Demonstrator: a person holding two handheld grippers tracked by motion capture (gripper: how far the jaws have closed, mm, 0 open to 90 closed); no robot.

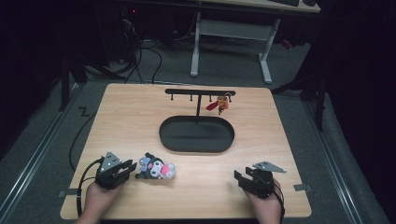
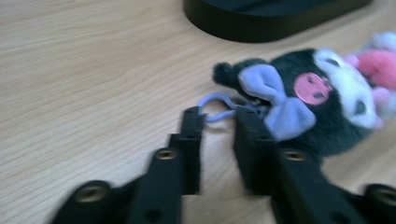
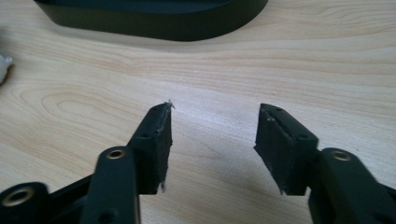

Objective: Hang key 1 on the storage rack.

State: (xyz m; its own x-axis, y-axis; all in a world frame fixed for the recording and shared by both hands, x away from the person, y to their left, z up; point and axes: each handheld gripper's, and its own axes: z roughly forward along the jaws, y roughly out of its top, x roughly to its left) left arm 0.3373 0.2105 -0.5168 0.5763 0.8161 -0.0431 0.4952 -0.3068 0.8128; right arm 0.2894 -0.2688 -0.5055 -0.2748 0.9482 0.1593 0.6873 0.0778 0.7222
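A black plush toy (image 1: 158, 169) with a lilac bow and pink face patch lies on the wooden table near its front left. In the left gripper view the plush toy (image 2: 317, 102) has a small blue loop (image 2: 208, 98) at its top. My left gripper (image 1: 130, 168) sits just left of the toy. The jaws of the left gripper (image 2: 217, 114) stand narrowly apart with the loop caught between their tips. My right gripper (image 1: 237, 176) rests near the front right. The right gripper (image 3: 212, 112) is open over bare wood with nothing between its jaws.
A black oval tray (image 1: 196, 150) sits mid-table, and its wall shows in the gripper views (image 2: 261, 28) (image 3: 154, 23). Behind it stands a black hook rack (image 1: 200, 92) with a red keychain (image 1: 219, 105) hanging at its right end. Desk legs and cables lie beyond the table.
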